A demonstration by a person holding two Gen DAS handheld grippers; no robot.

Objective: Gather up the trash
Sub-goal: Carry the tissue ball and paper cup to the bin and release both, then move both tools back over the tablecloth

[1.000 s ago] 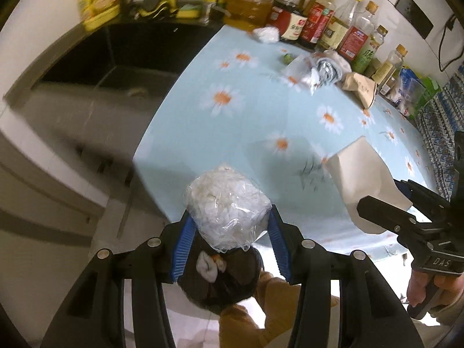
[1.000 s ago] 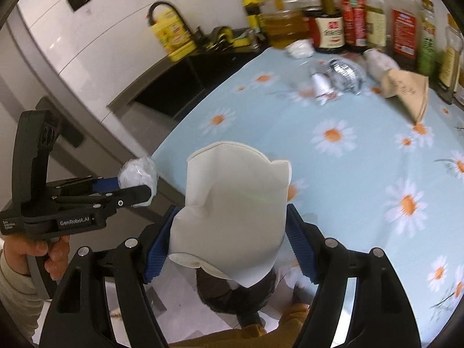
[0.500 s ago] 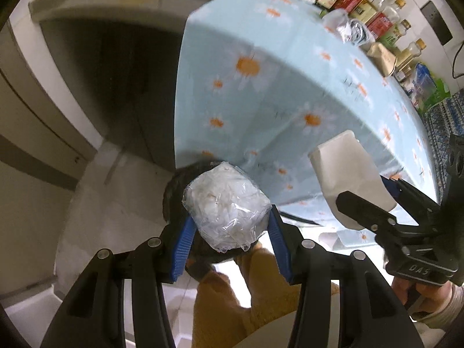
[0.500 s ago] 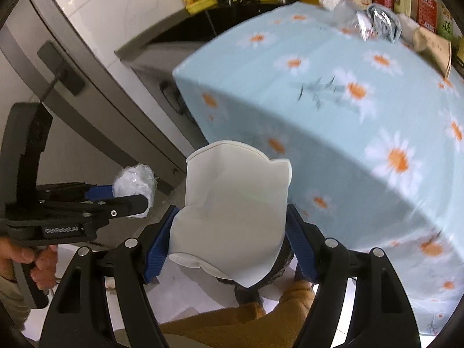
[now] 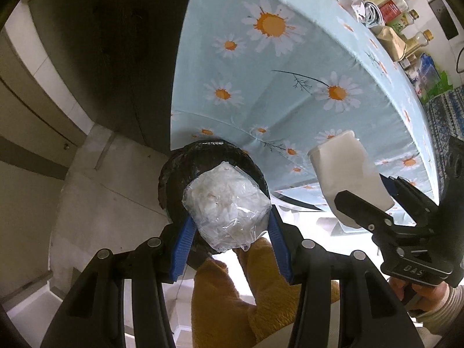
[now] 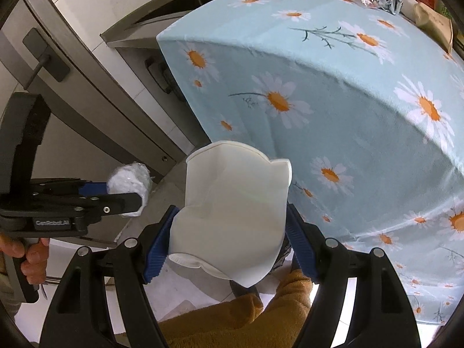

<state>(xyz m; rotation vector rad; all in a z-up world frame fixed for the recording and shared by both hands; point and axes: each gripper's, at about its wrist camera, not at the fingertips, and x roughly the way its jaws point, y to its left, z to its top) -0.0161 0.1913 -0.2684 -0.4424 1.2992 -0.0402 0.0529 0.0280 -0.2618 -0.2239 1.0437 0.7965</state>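
Gripping a crumpled clear plastic wad (image 5: 226, 206) in left gripper (image 5: 229, 232) jaws above a black-lined bin (image 5: 185, 168); clamping a squashed white paper cup (image 6: 232, 220) in right gripper (image 6: 229, 243) jaws.

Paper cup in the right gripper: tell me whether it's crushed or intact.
Crushed. The paper cup is squashed flat between the right gripper pads, its rim creased and bent out of round.

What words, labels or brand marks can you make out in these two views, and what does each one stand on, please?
"DAS": on the body of the right tongs.
"GenRobot.AI": faintly, on the body of the left tongs.
Labels on the bottles at the far edge of the table: too small to read.
Dark writing on the brown paper bag: blurred, unreadable.
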